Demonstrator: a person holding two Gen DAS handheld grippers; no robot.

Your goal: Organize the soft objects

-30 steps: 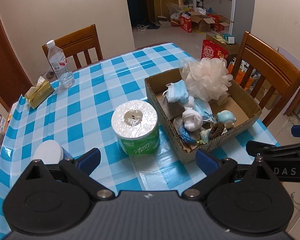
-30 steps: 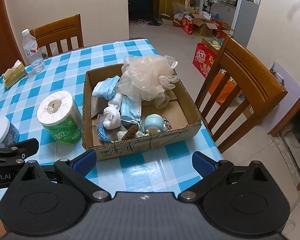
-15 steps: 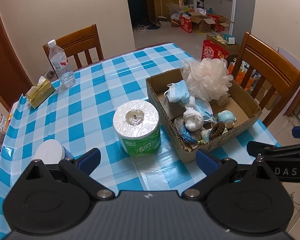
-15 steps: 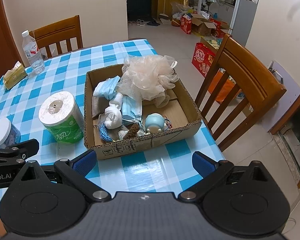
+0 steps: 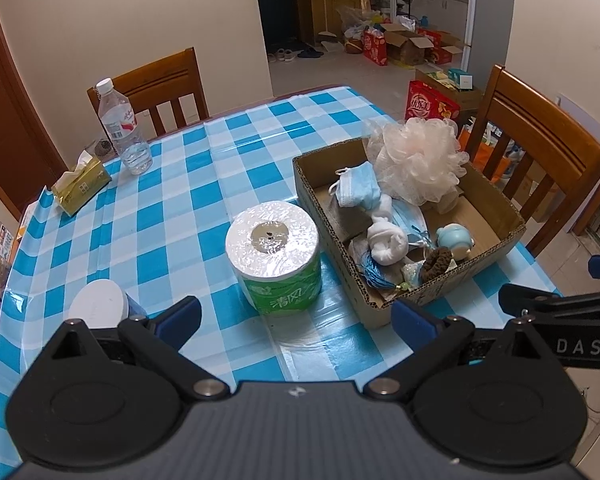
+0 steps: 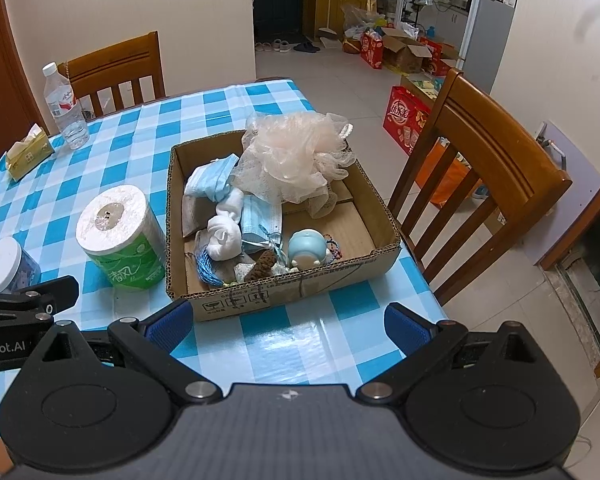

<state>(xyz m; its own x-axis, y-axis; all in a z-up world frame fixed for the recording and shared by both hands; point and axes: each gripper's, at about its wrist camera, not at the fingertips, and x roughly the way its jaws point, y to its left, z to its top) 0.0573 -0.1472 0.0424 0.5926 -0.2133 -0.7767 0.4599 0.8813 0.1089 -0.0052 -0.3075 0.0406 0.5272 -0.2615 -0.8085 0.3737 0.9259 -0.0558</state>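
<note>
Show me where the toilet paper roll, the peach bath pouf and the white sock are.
toilet paper roll [image 5: 274,236], left wrist view, top face.
peach bath pouf [image 6: 296,156], right wrist view, middle.
white sock [image 6: 224,236], right wrist view, rolled end.

A shallow brown cardboard box [image 6: 300,296] sits at the centre of the frame on a bench covered in blue-and-white checked cloth [image 6: 284,340]. Inside lie a peach mesh bath pouf [image 6: 296,152], pale blue face masks [image 6: 212,178], a rolled white sock [image 6: 224,236] and a small pale blue round toy [image 6: 306,250]. Left of the box stands a green-wrapped toilet roll [image 6: 120,236]. The right hand-held gripper [image 6: 286,326], fingers spread wide, fills the lower frame. A wooden chair [image 6: 484,172] stands at right.
</note>
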